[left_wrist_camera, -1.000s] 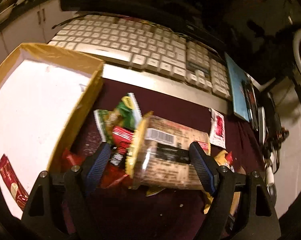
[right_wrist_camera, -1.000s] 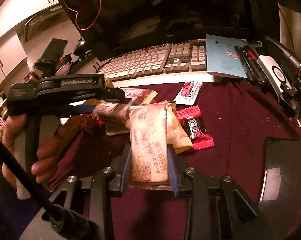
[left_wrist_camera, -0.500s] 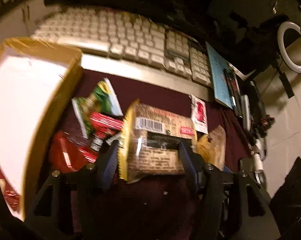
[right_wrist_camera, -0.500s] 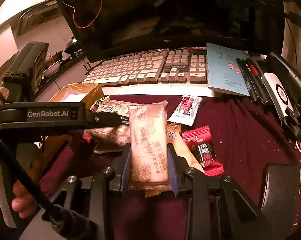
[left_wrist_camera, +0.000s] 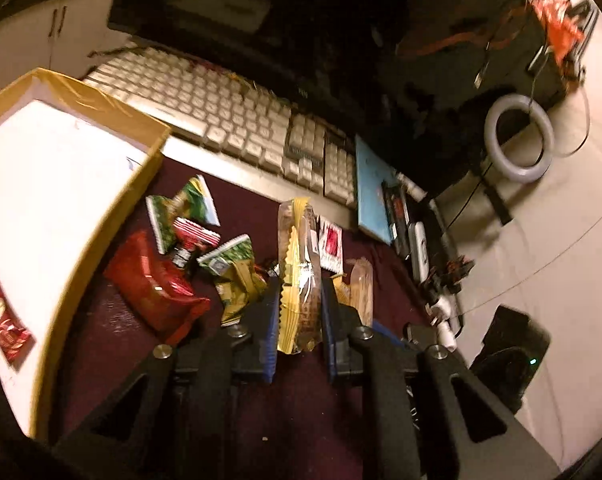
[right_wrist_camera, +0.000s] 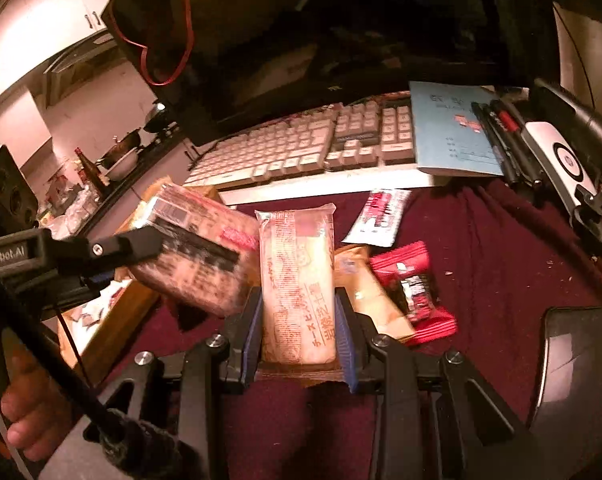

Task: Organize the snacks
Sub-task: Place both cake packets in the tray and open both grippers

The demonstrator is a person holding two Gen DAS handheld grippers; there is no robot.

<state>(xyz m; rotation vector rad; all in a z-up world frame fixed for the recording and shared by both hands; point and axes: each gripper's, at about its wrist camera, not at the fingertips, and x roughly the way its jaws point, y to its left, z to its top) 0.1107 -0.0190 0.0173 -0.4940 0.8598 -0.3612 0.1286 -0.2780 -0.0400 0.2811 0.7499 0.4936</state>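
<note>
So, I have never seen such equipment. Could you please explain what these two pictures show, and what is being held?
A person holds a hand-held two-finger gripper in each hand; each carries a camera looking along its fingers. The left camera shows the left gripper closing on a clear-wrapped brown snack pack, lifted edge-up. The right camera shows the right gripper clamped on a pale long snack pack. Loose snacks lie on the dark red cloth, with a cardboard box beside it and a keyboard behind.

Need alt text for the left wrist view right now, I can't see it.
The left gripper is closing on a clear-wrapped pastry, lifted edge-on above a dark red cloth. Loose snack packets lie left of it beside a cardboard box; a keyboard sits behind.
</note>
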